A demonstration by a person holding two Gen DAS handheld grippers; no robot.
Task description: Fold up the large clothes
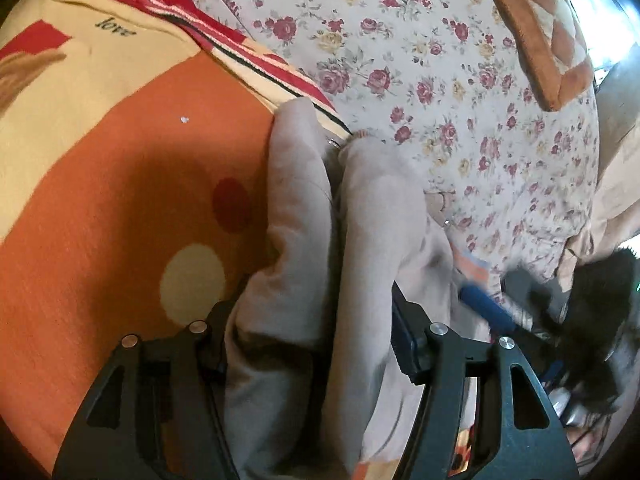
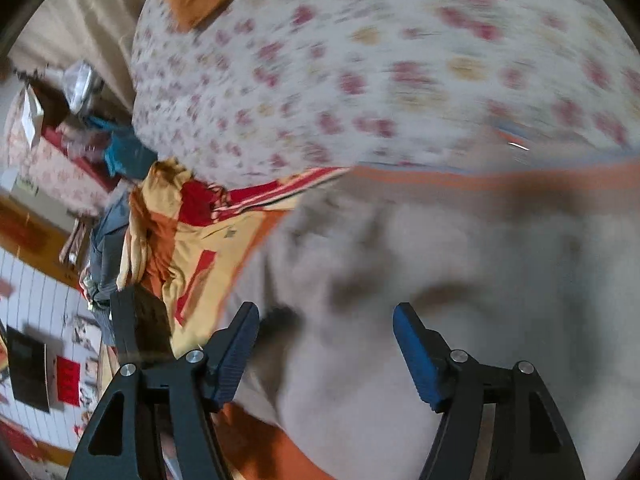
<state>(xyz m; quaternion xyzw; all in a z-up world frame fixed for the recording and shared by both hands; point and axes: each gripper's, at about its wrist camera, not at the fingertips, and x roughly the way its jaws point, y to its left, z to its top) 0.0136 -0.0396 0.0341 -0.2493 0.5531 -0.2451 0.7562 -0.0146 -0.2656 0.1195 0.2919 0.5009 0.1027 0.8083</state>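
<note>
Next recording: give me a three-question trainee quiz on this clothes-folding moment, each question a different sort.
1. True or false: the left gripper has bunched pale grey fleece garment between its fingers.
2. Multiple choice: the right gripper is A) shut on the garment, B) open above the garment, C) holding the white floral bedsheet.
3. Fill in: in the left wrist view, the garment lies partly on an ______ blanket with round spots.

Key: 1 true; 2 B; 3 orange.
</note>
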